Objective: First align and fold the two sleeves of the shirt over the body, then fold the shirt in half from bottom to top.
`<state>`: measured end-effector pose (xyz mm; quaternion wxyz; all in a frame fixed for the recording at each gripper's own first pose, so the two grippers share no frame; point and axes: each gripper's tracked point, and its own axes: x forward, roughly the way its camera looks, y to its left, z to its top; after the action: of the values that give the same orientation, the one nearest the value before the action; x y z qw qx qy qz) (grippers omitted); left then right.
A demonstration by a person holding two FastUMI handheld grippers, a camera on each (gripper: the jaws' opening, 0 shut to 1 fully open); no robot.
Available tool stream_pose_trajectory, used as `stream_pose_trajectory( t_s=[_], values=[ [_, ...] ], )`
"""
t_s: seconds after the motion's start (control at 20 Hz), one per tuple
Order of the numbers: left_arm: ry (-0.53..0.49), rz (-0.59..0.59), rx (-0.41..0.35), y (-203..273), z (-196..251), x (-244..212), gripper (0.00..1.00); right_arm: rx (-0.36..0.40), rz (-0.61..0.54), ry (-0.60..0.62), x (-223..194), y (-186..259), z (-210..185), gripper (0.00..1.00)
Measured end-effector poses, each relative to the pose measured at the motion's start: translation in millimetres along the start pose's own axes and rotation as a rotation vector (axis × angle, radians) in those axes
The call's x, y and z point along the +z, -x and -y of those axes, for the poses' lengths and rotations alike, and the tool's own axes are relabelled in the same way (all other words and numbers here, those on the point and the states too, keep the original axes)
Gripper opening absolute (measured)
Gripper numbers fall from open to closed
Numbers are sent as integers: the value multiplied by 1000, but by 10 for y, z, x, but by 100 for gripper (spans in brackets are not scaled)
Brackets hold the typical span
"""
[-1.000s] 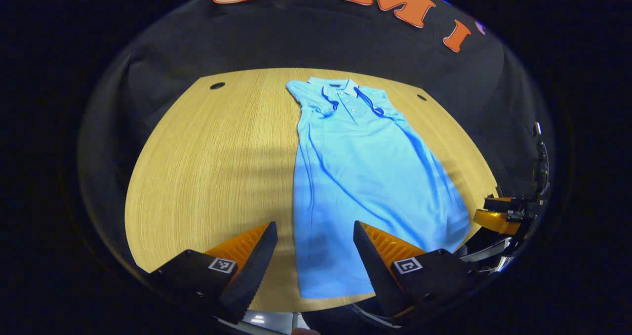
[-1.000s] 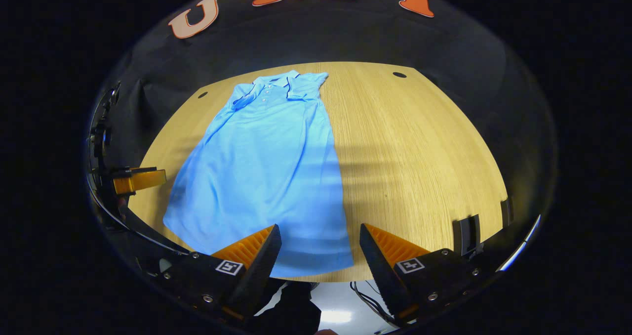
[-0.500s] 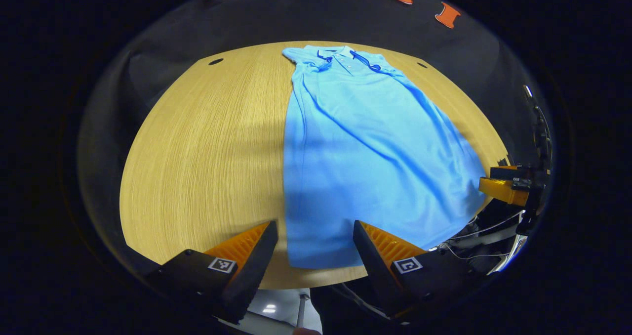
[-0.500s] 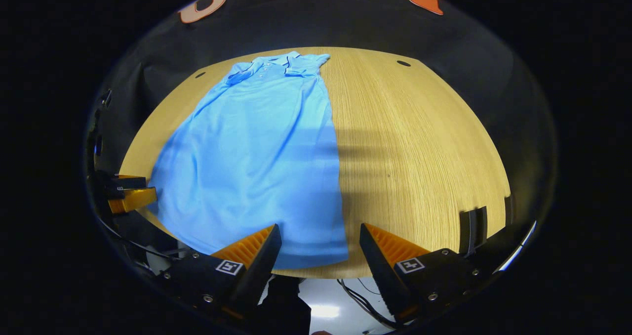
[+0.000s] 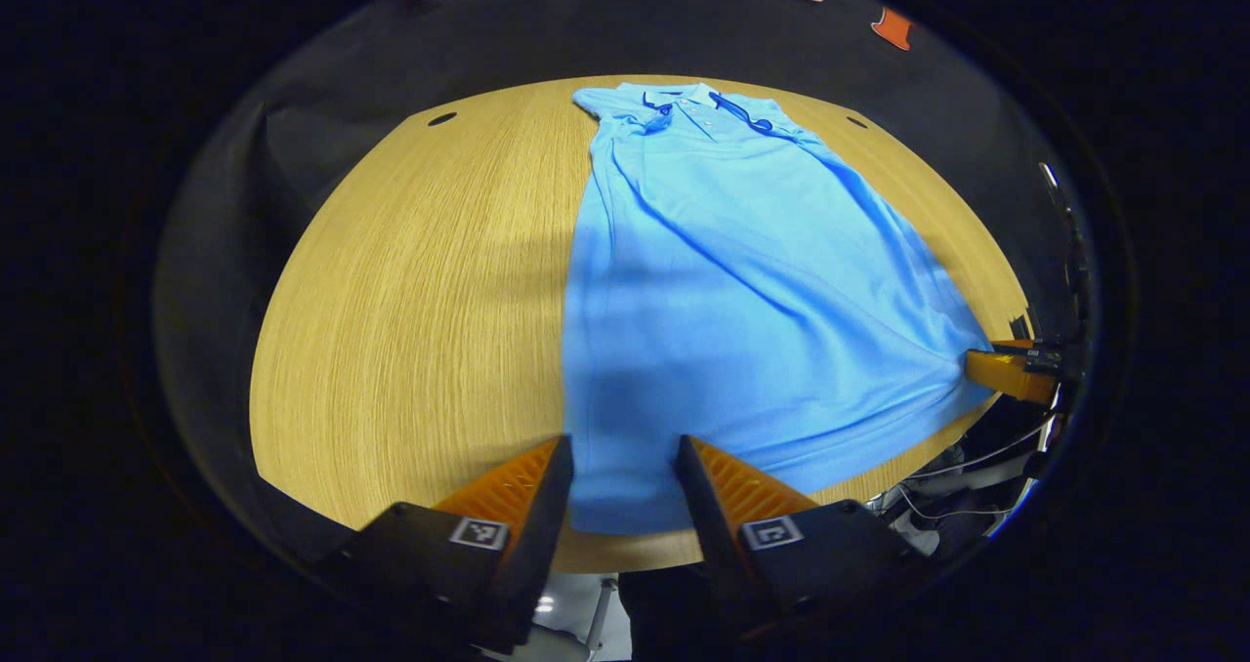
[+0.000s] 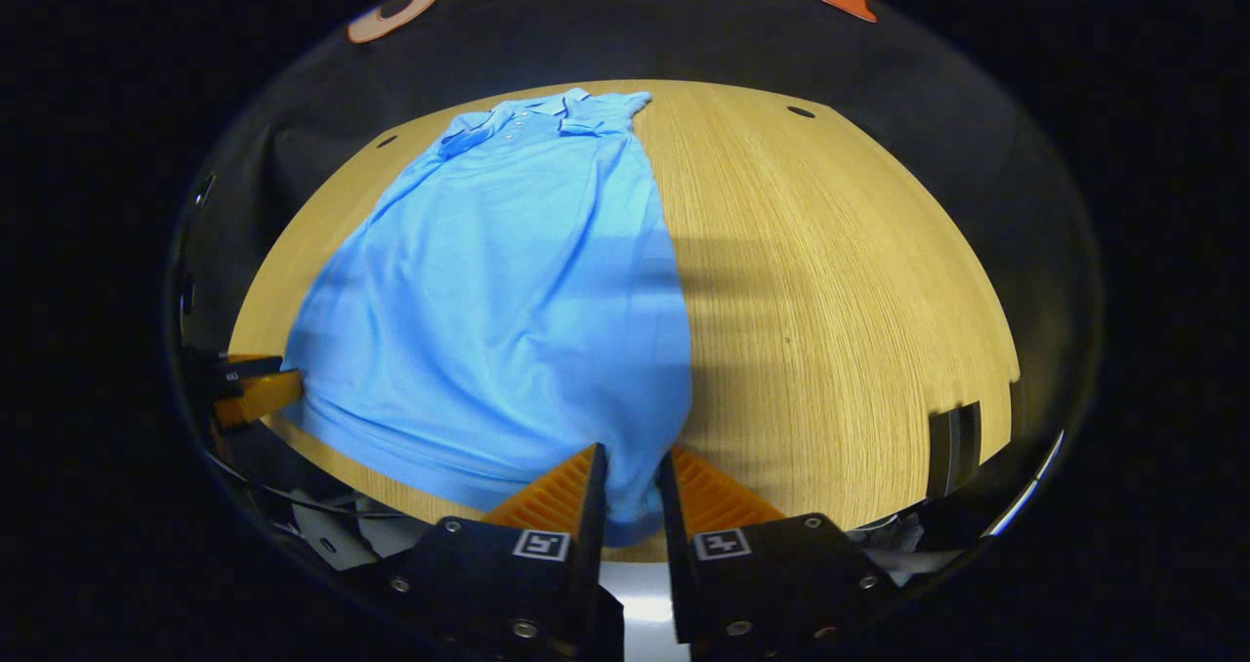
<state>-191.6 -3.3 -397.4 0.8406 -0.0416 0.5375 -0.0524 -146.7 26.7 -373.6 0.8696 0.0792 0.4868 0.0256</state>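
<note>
Shirt lies flat on the counter, sleeves already folded in, collar far from both tongs. Within the last second the right tongs have narrowed onto the near hem corner, apparently pinching it; the left tongs have half closed around theirs, readying the bottom-to-top fold.

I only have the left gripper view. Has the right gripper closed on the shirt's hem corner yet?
Observer: In the right gripper view, the right gripper has its fingers closed down on the blue polo shirt at the bottom hem corner.
Operator: Is cloth actually between them?
Observer: Yes, a fold of the hem sits pinched in the narrow gap.
Operator: Anything on the wooden table beyond that side?
Observer: A small dark hole in the wooden table near the far edge.
</note>
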Motion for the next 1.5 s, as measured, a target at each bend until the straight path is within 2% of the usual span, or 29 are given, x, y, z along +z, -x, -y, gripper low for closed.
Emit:
stream_pose_trajectory(
  t_s=[0.1, 0.15, 0.2, 0.35, 0.45, 0.8, 1.1, 1.5],
  values=[
    [2, -1, -18, -23, 92, 4, 30, 51, -32, -96, 26, -26, -99, 10],
    [-2, -11, -17, -22, 105, 7, 9, 92, -50, -148, 31, -33, -180, 8],
    [-3, -15, -32, -28, 135, 28, 10, 130, -64, -194, 42, -24, -235, 4],
    [17, 46, -42, 132, 117, 240, 10, 213, -35, -243, 203, 46, -355, 3],
    [43, 73, -69, 185, 129, 406, 5, 269, -2, -266, 392, 132, -430, 4],
    [32, 221, -78, 372, -5, 1278, 5, 359, 118, -288, 1077, 299, -525, 2],
    [-6, 301, -63, 364, -86, 1907, 5, 355, 231, -315, 1787, 353, -462, 2],
    [41, 412, -108, 363, -199, 2934, 3, 376, 326, -392, 2785, 386, -442, 2]
  ],
)
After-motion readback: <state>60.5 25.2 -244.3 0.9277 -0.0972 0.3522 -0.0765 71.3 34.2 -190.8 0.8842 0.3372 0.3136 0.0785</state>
